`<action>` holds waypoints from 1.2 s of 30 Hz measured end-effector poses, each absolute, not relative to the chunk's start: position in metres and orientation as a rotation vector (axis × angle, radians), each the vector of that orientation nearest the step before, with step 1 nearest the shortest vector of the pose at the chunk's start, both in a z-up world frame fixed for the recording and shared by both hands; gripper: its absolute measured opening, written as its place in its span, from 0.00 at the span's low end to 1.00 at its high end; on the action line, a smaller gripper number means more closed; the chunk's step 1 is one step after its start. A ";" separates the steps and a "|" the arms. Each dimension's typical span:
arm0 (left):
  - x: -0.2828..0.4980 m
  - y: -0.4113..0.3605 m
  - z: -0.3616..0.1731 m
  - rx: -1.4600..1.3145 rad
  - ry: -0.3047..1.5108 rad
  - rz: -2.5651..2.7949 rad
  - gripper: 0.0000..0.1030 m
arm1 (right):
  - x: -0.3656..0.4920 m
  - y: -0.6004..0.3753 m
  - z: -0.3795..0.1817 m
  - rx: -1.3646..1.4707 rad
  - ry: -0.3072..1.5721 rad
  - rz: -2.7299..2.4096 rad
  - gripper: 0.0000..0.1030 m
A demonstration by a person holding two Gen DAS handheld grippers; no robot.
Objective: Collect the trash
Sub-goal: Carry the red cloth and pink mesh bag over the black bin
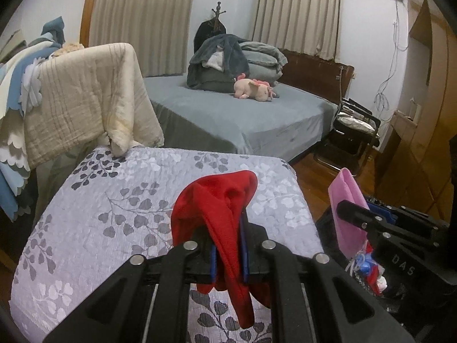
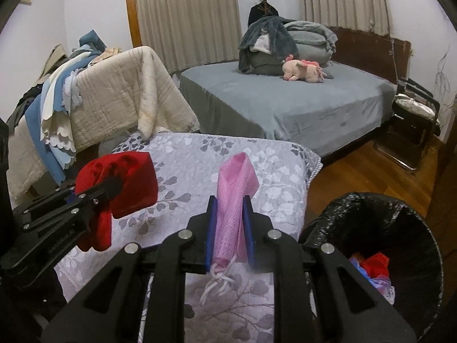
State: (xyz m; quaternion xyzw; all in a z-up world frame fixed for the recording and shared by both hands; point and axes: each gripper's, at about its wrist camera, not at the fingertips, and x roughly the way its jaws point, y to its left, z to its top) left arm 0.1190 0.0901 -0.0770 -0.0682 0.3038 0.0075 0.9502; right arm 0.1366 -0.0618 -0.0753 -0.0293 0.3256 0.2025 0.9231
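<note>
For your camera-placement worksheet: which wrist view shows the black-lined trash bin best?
The right wrist view. There the trash bin shows its open mouth, black liner and coloured scraps inside, beside the floral quilt. In the left wrist view the right gripper and its pink cloth hide most of the bin.

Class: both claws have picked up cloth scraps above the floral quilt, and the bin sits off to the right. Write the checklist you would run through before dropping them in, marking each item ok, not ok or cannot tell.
1. Left claw shut on the red cloth: ok.
2. Right claw shut on the pink mesh bag: ok.
3. Both pieces lifted off the quilt: ok.
4. Bin open, black liner in place: ok.
5. Room left in the bin: ok, only a few scraps at the bottom.
6. Either claw already above the bin: not ok, both over the quilt.
</note>
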 end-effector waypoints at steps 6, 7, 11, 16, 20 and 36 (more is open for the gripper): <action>0.118 0.088 -0.074 -0.136 0.624 0.005 0.12 | 0.134 -0.078 -0.064 -0.047 0.637 0.368 0.17; 0.118 0.087 -0.074 -0.132 0.627 0.000 0.12 | 0.134 -0.082 -0.062 -0.045 0.632 0.357 0.17; 0.119 0.082 -0.073 -0.118 0.628 -0.016 0.12 | 0.133 -0.092 -0.055 -0.042 0.611 0.321 0.17; 0.119 0.076 -0.066 -0.115 0.616 -0.034 0.12 | 0.130 -0.108 -0.047 -0.034 0.595 0.289 0.17; 0.117 0.067 -0.060 -0.112 0.604 -0.055 0.12 | 0.125 -0.117 -0.042 -0.032 0.584 0.268 0.17; 0.121 0.009 -0.046 -0.065 0.577 -0.166 0.12 | 0.110 -0.168 -0.030 0.010 0.548 0.180 0.17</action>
